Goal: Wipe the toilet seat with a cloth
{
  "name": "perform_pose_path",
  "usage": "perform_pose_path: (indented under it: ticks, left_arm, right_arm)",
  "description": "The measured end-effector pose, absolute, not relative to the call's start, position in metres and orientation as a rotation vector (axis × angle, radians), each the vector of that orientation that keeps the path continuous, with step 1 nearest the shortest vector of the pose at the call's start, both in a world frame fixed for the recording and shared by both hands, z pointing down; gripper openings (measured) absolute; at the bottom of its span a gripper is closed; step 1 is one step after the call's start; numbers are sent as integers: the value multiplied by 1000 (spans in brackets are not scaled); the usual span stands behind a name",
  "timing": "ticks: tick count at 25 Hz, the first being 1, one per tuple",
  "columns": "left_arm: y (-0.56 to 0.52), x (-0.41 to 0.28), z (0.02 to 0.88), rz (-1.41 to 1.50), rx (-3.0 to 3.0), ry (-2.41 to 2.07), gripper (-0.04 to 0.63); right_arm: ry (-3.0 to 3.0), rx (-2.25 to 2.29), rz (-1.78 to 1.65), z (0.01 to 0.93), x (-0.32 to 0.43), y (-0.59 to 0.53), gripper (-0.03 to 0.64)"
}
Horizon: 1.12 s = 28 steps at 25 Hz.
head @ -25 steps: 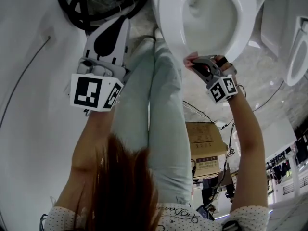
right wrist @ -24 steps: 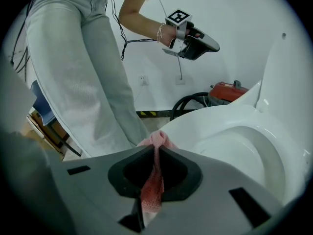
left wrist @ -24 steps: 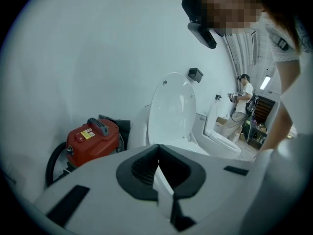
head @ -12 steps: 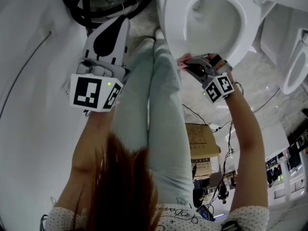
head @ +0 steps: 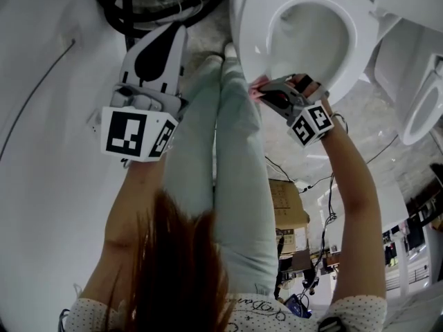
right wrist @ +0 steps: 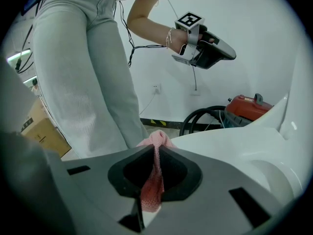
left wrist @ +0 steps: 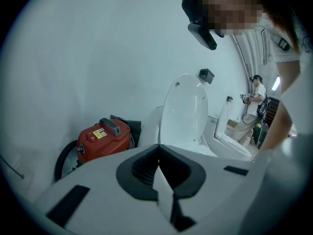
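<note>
The white toilet seat (head: 250, 37) rings the open bowl at the top of the head view, and its lid (left wrist: 185, 112) stands upright. My right gripper (head: 264, 90) rests at the seat's front-left rim, shut on a pink cloth (head: 257, 83). In the right gripper view the cloth (right wrist: 154, 142) bunches out past the jaws against the seat's edge (right wrist: 230, 140). My left gripper (head: 174, 32) is held up to the left, away from the toilet, shut with nothing in it (left wrist: 158, 151). The right gripper view also catches the left gripper (right wrist: 231, 57) in the air.
A red vacuum (left wrist: 102, 137) with a black hose (head: 131, 21) sits left of the toilet by the wall. The person's legs (head: 228, 151) stand in front of the bowl. A cardboard box (head: 287, 203), floor cables and a second toilet (head: 419, 109) lie to the right.
My right gripper has slid left along the seat's front rim with the pink cloth. The left gripper has stayed where it was.
</note>
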<state>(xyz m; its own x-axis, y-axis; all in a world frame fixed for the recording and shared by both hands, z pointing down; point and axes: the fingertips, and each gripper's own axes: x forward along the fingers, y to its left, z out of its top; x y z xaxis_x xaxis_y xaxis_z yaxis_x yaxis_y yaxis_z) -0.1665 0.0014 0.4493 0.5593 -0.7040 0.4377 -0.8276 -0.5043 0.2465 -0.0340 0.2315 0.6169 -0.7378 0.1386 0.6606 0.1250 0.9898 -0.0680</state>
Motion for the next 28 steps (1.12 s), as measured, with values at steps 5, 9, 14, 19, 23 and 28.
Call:
perform_pose_path:
  ticks: [5,9,14,19,23,28]
  left_arm:
    - [-2,-169,451,394,2353,-1260,2]
    - [-6,-168,453,398,2342,-1268,2]
    - [-15,-167,453,399,2338,-1279,2]
    - [-23,-166,452,399,2335,-1290,2]
    - [-27,-166,451,401,2331,-1299,2]
    - [-33,-164,452,398,2324,-1312,2]
  right_arm:
    - [-2420,-227,1,617,-38,226,43]
    - [-2430,-253,-7,617,-41,220,43]
    - [-2443,-276,-19,616,-44,211,43]
    - [-2454,-284,-25,615,-47,203,43]
    - [-2463,-281,-30,615,-50,196,43]
    - [-2480,-250,-29,615,-53,179,43]
